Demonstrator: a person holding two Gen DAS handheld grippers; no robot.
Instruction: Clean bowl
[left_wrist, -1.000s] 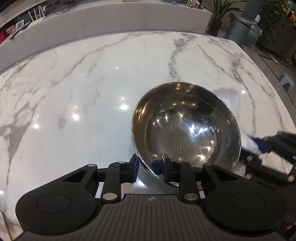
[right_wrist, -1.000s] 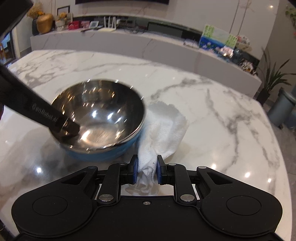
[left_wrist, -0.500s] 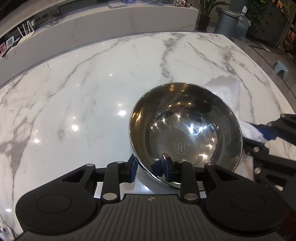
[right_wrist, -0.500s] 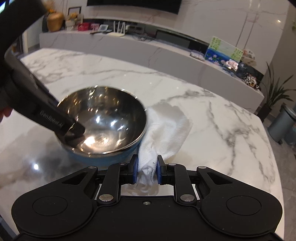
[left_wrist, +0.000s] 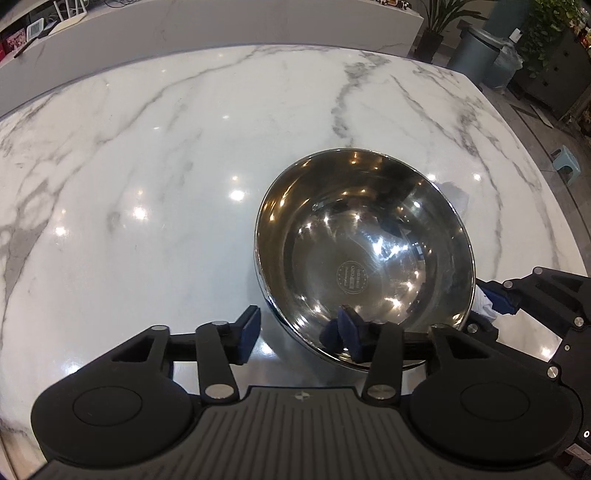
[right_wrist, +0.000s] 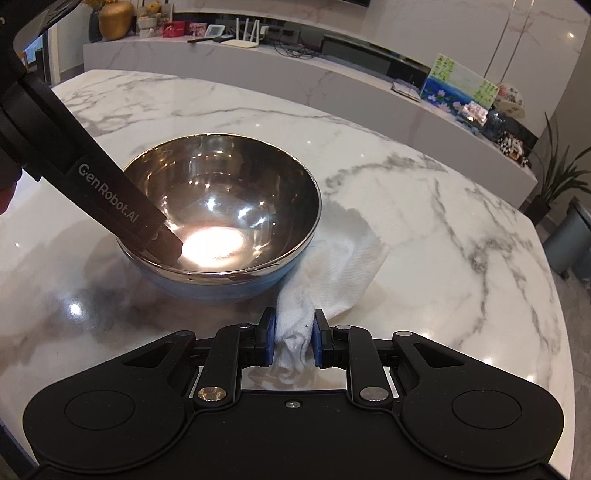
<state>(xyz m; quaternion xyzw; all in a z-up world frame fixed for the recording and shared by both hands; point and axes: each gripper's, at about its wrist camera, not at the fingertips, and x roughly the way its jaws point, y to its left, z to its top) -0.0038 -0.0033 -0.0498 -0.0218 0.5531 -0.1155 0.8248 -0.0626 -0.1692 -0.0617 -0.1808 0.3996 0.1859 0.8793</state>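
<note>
A steel bowl (left_wrist: 369, 251) with a blue outside (right_wrist: 221, 206) sits on the white marble table (left_wrist: 147, 184). My left gripper (left_wrist: 299, 332) straddles the bowl's near rim, one finger inside and one outside. Its jaws are opening and the pads stand clear of the rim. In the right wrist view, that left gripper's finger (right_wrist: 162, 240) reaches down into the bowl. My right gripper (right_wrist: 293, 338) is shut on a bunched white cloth (right_wrist: 340, 258), which lies on the table against the bowl's right side. In the left wrist view, the right gripper (left_wrist: 502, 299) shows at the right edge.
The table's right edge (right_wrist: 554, 277) drops off to the floor. There a grey bin (right_wrist: 569, 236), a potted plant (right_wrist: 554, 177) and a small stool (left_wrist: 567, 162) stand. A long marble sideboard (right_wrist: 332, 85) with small items runs behind the table.
The left gripper's jaws have spread apart around the bowl's rim, and the outer finger has come away from the bowl's wall. The right gripper still holds the cloth beside the bowl.
</note>
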